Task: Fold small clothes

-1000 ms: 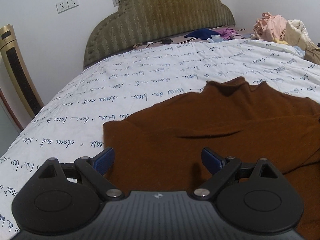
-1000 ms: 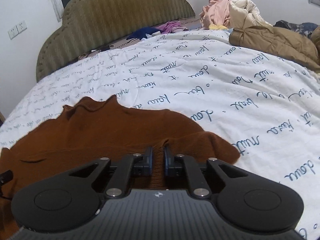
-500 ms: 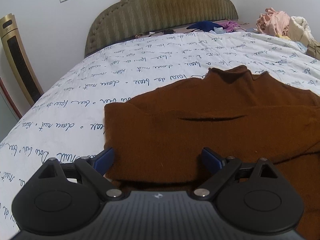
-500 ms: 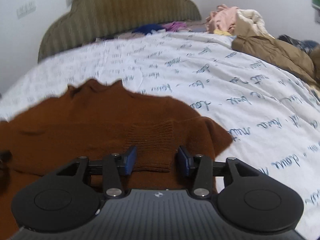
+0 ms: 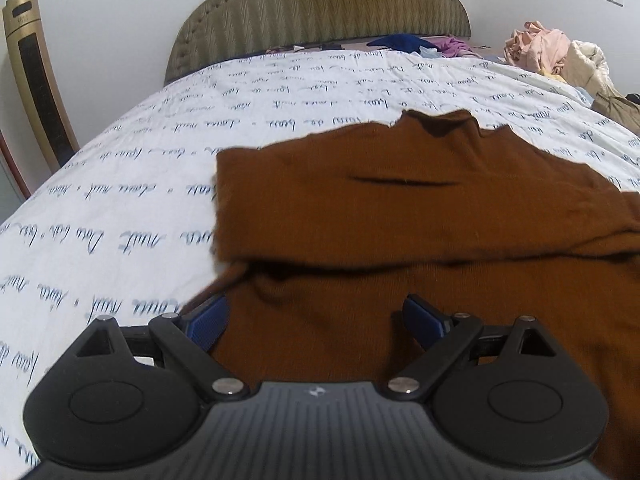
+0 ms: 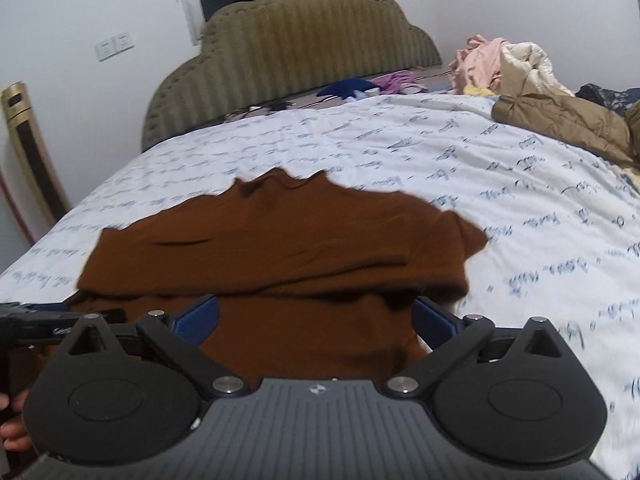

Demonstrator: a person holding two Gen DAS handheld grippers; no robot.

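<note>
A brown knit top [image 5: 400, 208] lies on the white bedspread [image 5: 160, 200], its sleeves folded across the body, collar toward the headboard. It also shows in the right wrist view [image 6: 280, 248]. My left gripper [image 5: 316, 318] is open and empty, just above the top's near left part. My right gripper [image 6: 316, 316] is open and empty above the top's near right part. The left gripper's body [image 6: 36, 322] shows at the left edge of the right wrist view.
An olive headboard [image 5: 320, 12] stands at the far end. A pile of pink and cream clothes [image 6: 504, 68] and a tan jacket [image 6: 560, 120] lie at the far right of the bed. A gold tower fan [image 5: 36, 80] stands left of the bed.
My right gripper let go of the folded sleeve cuff, opened wide and drew back. My left gripper stayed open and pulled back toward the top's near edge.
</note>
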